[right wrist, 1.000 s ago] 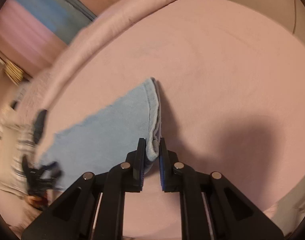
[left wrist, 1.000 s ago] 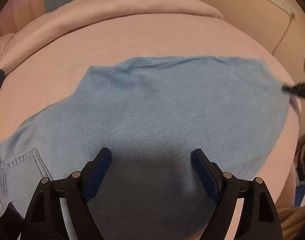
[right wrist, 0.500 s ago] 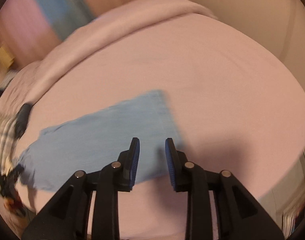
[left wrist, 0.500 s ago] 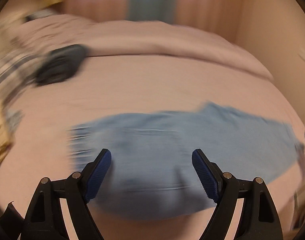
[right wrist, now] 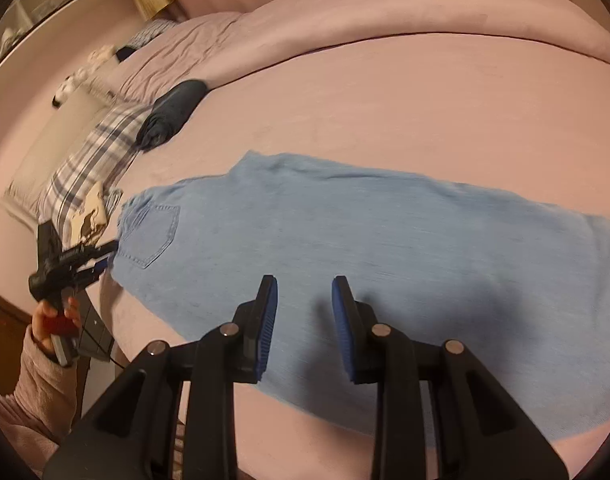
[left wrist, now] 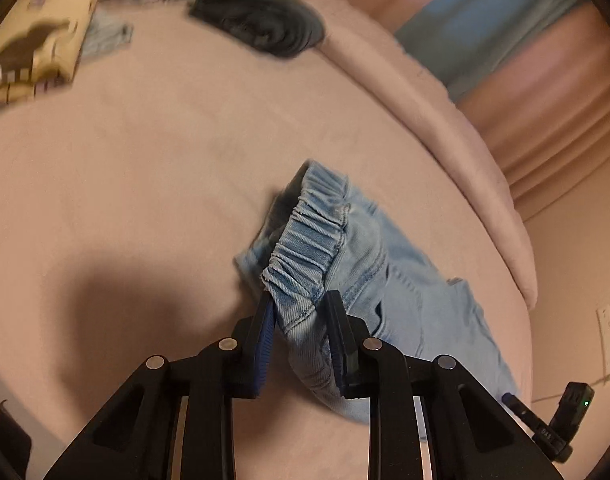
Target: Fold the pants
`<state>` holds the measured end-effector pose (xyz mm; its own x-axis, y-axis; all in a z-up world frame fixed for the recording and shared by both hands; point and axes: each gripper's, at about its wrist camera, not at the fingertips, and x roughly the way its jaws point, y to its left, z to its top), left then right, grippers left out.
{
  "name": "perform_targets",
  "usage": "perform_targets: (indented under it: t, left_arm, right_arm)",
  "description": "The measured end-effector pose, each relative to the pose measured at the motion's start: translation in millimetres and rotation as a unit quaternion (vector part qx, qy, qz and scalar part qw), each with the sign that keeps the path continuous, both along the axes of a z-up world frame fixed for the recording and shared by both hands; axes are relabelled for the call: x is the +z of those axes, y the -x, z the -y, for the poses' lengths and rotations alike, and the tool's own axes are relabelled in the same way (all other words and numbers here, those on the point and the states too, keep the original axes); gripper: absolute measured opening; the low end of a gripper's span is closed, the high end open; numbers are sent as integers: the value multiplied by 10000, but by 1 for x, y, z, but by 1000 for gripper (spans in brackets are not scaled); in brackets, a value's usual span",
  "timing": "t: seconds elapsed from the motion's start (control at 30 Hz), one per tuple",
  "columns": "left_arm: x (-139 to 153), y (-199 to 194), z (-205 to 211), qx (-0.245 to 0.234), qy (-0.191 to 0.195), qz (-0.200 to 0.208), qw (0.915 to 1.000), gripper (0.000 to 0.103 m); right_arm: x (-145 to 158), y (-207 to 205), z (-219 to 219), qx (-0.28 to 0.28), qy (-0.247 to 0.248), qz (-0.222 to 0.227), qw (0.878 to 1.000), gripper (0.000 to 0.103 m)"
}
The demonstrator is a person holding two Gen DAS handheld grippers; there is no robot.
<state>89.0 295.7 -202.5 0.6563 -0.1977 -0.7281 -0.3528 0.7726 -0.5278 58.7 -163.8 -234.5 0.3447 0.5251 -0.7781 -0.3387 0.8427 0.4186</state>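
From the left wrist view, my left gripper (left wrist: pixel 301 332) has just been closing, and its blue pads now pinch the gathered elastic waistband (left wrist: pixel 309 240) of the light-blue pants (right wrist: pixel 345 240) at its near corner. The band rises toward 12 o'clock from the jaws while the seat and legs trail off toward 4 o'clock across the pink bed (left wrist: pixel 145 160).

My right gripper (right wrist: pixel 305 320) holds nothing: its jaws stand a little apart, hovering over the near edge of the legs, with only bare denim showing in the gap. The pants lie flat, back pocket (right wrist: pixel 153 236) up at about 9 o'clock, where the left gripper shows again at the waist.

To do this step well, I judge I should keep the waist pinch deep enough that both layers stay caught, then bring the right jaws onto the near edge so both hands lift together. A one-sided lift would likely skew the fold.

Farther off, a dark rolled garment (right wrist: pixel 173 116) and a plaid pillow (right wrist: pixel 93 152) sit near 10 o'clock, well apart from the pants.
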Motion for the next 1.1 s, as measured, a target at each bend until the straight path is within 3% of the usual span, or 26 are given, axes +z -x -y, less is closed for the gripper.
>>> perform_targets:
  t: [0.1, 0.2, 0.33, 0.43, 0.47, 0.53, 0.63, 0.73, 0.83, 1.0, 1.1]
  left_arm:
    - [13, 2, 6, -39, -536, 258, 9982, 24]
    - [-17, -15, 8, -204, -863, -352, 9954, 29]
    - [-11, -11, 2, 81, -1249, -723, 9895, 79]
    - [9, 1, 0, 122, -1729, -725, 9822, 83]
    - [20, 6, 3, 184, -2072, -683, 9757, 83]
    - [34, 10, 12, 180, -2351, -504, 9705, 83]
    - [49, 3, 36, -65, -2290, -203, 9732, 83]
    - [55, -15, 79, -710, -1992, 21, 9774, 83]
    - [50, -36, 122, -1394, -1559, 81, 9778, 83]
    - [34, -59, 210, -2648, -805, 104, 9609, 83]
    - [26, -67, 248, -3116, -466, 53, 9491, 83]
  right_arm:
    - [-4, -1, -5, 5, 129, -89, 9999, 29]
    - [-28, 0, -10, 26, 339, -390, 9987, 28]
    - [-29, 5, 2, 9, 191, -388, 9991, 26]
    - [-14, 11, 34, -369, 184, -319, 9986, 28]
    - [-10, 14, 47, -573, 215, -276, 9977, 31]
    - [0, 22, 86, -1203, 230, -212, 9922, 38]
    - [10, 45, 146, -2287, 79, -197, 9733, 42]
    - [12, 80, 198, -3292, -190, -266, 9437, 44]
    - [5, 108, 222, -3706, -619, -422, 9258, 45]
    - [-15, 128, 228, -3926, -1032, -693, 9113, 45]
    - [-23, 129, 233, -4217, -1369, -613, 8943, 45]
